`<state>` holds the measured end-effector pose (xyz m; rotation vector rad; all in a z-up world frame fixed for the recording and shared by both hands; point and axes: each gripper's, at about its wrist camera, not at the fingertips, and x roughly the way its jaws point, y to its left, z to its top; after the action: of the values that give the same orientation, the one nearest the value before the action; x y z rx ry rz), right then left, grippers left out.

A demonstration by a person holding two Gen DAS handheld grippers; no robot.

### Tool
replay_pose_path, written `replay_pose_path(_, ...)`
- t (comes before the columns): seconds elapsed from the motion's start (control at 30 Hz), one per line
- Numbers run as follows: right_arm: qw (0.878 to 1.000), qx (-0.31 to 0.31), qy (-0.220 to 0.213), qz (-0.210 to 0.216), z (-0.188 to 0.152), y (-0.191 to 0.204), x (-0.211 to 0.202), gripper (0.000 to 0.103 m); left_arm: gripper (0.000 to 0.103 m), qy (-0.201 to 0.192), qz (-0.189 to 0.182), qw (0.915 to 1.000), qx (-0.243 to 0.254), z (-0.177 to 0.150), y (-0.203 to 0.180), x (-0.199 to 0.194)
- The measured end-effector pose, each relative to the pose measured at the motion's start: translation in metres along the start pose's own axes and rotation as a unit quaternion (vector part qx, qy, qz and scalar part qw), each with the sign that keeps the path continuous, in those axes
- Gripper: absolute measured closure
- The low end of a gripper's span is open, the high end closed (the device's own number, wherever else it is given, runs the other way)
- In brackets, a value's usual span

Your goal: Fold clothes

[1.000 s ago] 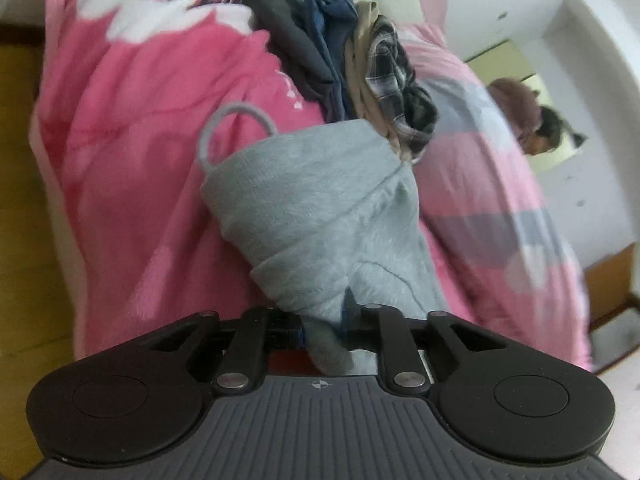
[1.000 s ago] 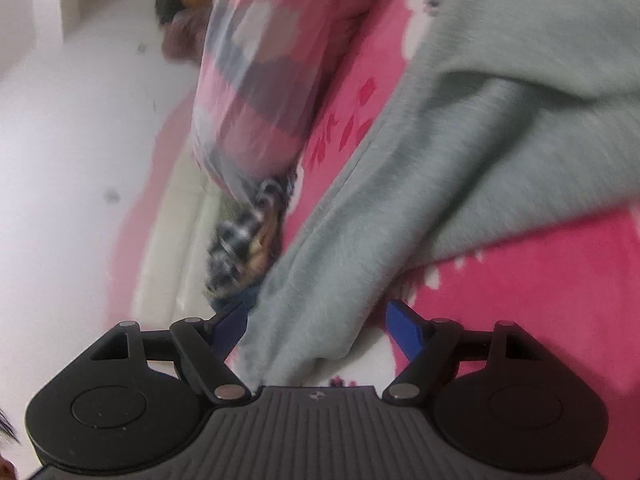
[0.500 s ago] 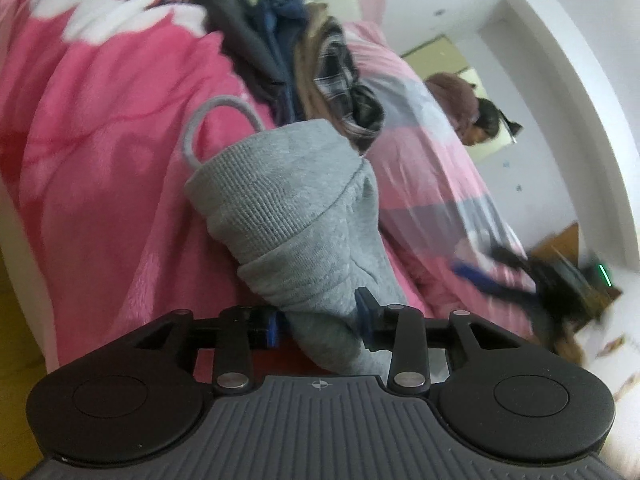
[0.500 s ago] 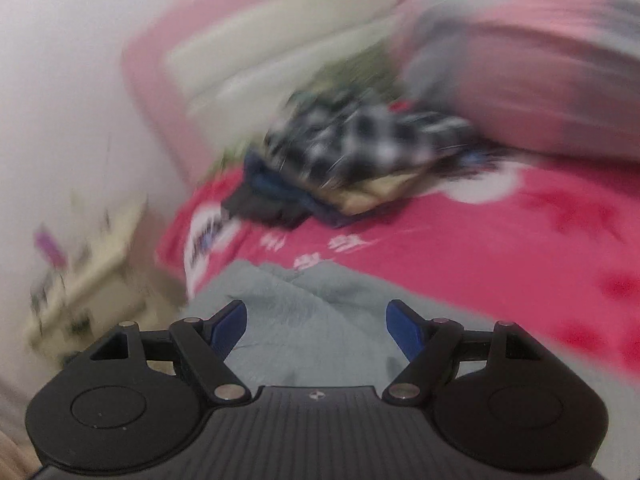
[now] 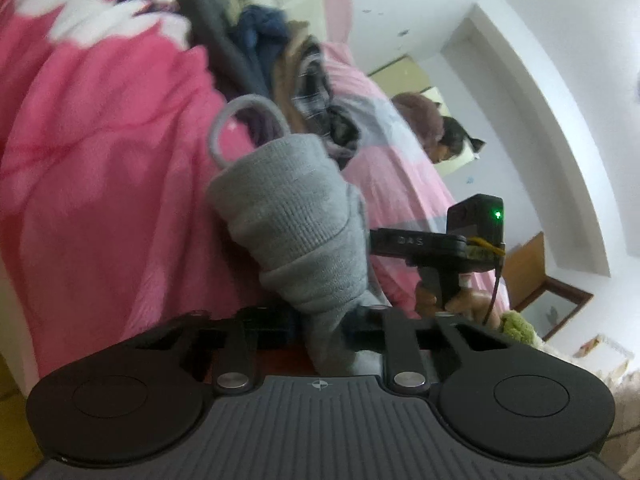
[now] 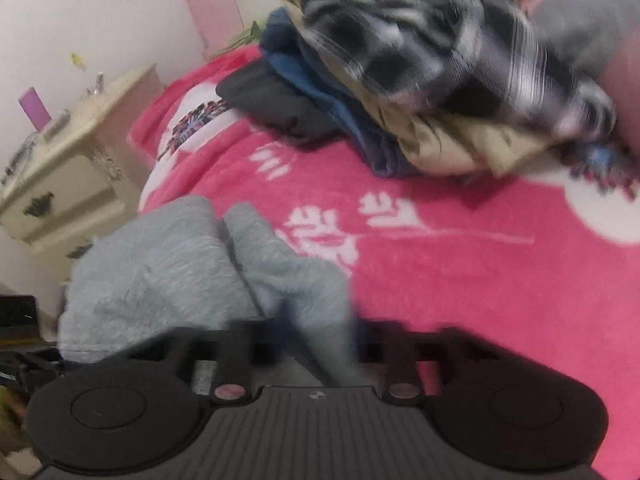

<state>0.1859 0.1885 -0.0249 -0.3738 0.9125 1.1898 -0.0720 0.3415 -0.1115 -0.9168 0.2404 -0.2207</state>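
Observation:
A grey hooded garment (image 5: 296, 216) lies bunched on the pink blanket (image 5: 100, 160), its drawstring loop (image 5: 240, 120) sticking up. My left gripper (image 5: 326, 320) is closing, and a fold of the grey cloth is pinched between its jaws. In the right wrist view the same garment (image 6: 180, 264) is heaped at the bed's near left edge. My right gripper (image 6: 320, 332) is closing with a grey fold between its blurred jaws. Its black body (image 5: 432, 242) shows in the left wrist view just right of the garment, held by a hand (image 5: 428, 300).
A pile of unfolded clothes (image 6: 420, 80), plaid, tan, blue and dark, sits further up the blanket (image 6: 460, 260). A pink and grey quilt (image 5: 384, 140) lies to the right. A cream nightstand (image 6: 68, 160) stands by the bed's left side. A wall mirror (image 5: 452, 132) reflects a person.
The right gripper swept across the bed to the grey heap beside the left gripper and went from open to shut on cloth. The left jaws loosened briefly, then closed on the fold again.

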Motion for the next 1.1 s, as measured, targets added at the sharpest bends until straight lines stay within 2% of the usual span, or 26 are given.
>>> replay_pose_path(0.1,0.998,-0.012,-0.061,-0.008,0.001,0.013,-0.020,0.098,0.088,-0.030,-0.007,0.9962,0.082,0.008,-0.023,-0.003)
replay_pose_path(0.17,0.995,-0.021,-0.097,-0.008,0.002,0.014,-0.030,0.098,0.088,-0.039,-0.006,0.9925,0.115,0.011,-0.030,0.000)
replay_pose_path(0.23,0.992,-0.017,-0.123,-0.011,0.002,0.009,-0.032,0.098,0.084,-0.011,0.015,0.9945,0.103,0.013,-0.022,0.011)
replay_pose_path(0.27,0.994,-0.010,-0.112,-0.017,0.001,0.002,-0.021,0.097,0.078,0.007,0.027,0.9961,0.084,0.015,-0.014,0.016)
replay_pose_path(0.33,0.996,0.012,-0.080,-0.030,-0.001,-0.012,0.002,0.086,0.074,0.025,0.030,0.9985,0.039,0.017,0.001,0.018)
replay_pose_path(0.37,0.997,0.040,-0.052,-0.034,-0.001,-0.022,0.016,0.070,0.072,0.025,0.022,0.9990,0.030,0.018,0.003,0.016)
replay_pose_path(0.4,0.996,0.059,-0.052,-0.034,-0.002,-0.028,0.017,0.063,0.069,0.026,0.020,0.9991,0.028,0.018,0.003,0.014)
replay_pose_path(0.53,0.990,0.075,-0.116,-0.029,-0.004,-0.030,-0.025,0.054,0.064,0.023,0.022,0.9991,0.028,0.017,0.001,0.006)
replay_pose_path(0.57,0.989,0.067,-0.132,-0.025,-0.005,-0.028,-0.038,0.048,0.064,0.022,0.022,0.9993,0.021,0.018,0.002,0.003)
replay_pose_path(0.63,0.988,0.043,-0.150,-0.010,-0.006,-0.020,-0.054,0.044,0.063,0.016,0.023,0.9996,0.009,0.019,0.005,-0.007)
replay_pose_path(0.73,0.992,-0.018,-0.126,0.016,-0.010,0.001,-0.059,0.041,0.058,-0.003,0.040,0.9989,0.026,0.022,0.001,-0.026)
replay_pose_path(0.8,0.994,-0.052,-0.093,0.017,-0.010,0.012,-0.051,0.038,0.044,-0.029,0.054,0.9966,0.056,0.029,-0.005,-0.037)
replay_pose_path(0.87,0.997,-0.067,-0.036,0.015,-0.007,0.012,-0.033,0.036,0.034,-0.048,0.055,0.9948,0.071,0.040,-0.008,-0.045)
replay_pose_path(0.93,0.997,-0.076,-0.003,0.000,-0.010,0.013,-0.027,0.036,0.027,-0.060,0.053,0.9929,0.088,0.053,-0.011,-0.047)
replay_pose_path(1.0,0.997,-0.079,0.019,-0.006,-0.015,0.012,-0.026,0.036,0.024,-0.050,0.054,0.9901,0.120,0.065,-0.016,-0.036)
replay_pose_path(1.1,0.996,-0.082,0.033,-0.020,-0.024,0.010,-0.033,0.036,0.025,-0.012,0.060,0.9860,0.155,0.071,-0.017,-0.012)
